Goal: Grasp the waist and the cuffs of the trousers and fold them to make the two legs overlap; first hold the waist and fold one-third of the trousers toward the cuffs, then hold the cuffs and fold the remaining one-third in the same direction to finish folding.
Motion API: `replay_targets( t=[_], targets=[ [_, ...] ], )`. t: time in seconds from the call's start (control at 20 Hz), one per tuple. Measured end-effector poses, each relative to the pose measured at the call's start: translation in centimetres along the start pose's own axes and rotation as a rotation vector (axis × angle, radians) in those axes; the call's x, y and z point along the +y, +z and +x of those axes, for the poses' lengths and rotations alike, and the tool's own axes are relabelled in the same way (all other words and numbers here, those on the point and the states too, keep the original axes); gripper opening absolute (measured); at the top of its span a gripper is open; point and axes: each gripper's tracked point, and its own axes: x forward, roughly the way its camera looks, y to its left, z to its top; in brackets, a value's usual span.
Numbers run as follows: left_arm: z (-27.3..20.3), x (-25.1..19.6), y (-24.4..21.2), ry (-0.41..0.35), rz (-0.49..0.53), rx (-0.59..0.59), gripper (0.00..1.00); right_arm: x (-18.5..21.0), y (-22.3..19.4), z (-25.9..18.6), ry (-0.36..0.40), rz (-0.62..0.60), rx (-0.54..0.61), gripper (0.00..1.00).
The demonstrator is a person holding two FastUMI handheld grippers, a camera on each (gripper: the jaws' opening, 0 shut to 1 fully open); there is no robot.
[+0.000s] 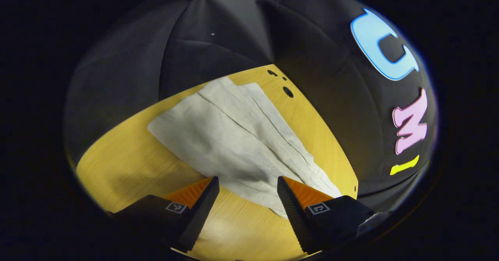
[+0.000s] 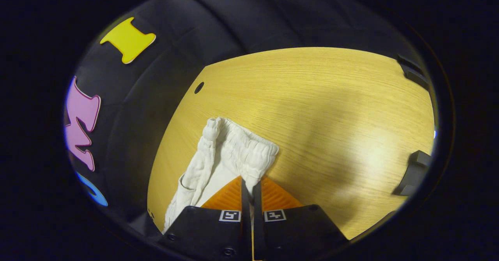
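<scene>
- Left gripper view — the left gripper [image 1: 248, 198] hangs low over a yellow wooden desk [image 1: 128, 163] with its jaws spread wide and nothing between them.
- Straight ahead lie the trousers [image 1: 230, 136], pale and flat on the desk. Their near hem runs between the fingers [image 1: 290, 204] and reaches the one on the right of this view, though I cannot tell whether it touches.
- The cloth runs away from the camera in long layers with stepped edges, so the two legs seem to lie one over the other. This end looks like the cuffs, which would explain the gripper's place: it is lined up with the hem, ready to close on it.
- A few small dark holes [image 1: 287, 92] mark the desk past the far end of the cloth.
- Right gripper view — the right gripper [image 2: 251, 192] is clenched on the waist [image 2: 249, 151], the gathered elastic band pinched between both fingers and bunched up above them.
- The held waist appears raised, with the rest of the cloth hanging down to the left of the fingers. That fits carrying the waist toward the cuffs.
- Beyond lies bare desk, with a dark block [image 2: 413, 173] at its right edge and one hole [image 2: 199, 87] near the back.
</scene>
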Motion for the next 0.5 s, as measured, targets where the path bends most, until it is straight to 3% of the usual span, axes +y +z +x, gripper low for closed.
replay_targets(
  t=[0.05, 0.4, 0.5],
  targets=[
    [0.6, -0.1, 0.4, -0.011, -0.004, -0.014, 0.96, 0.0, 0.0, -0.1, -0.004, -0.012, 0.006, 0.07],
    [3.9, -2.3, 3.2, -0.03, -0.054, -0.02, 0.95, 0.1, -0.3, 0.1, 0.013, -0.003, -0.005, 0.07],
    [4.8, -2.3, 3.5, -0.021, -0.064, -0.011, 0.9, 0.0, -0.4, 0.1, 0.013, -0.008, 0.0, 0.07]
  ],
)
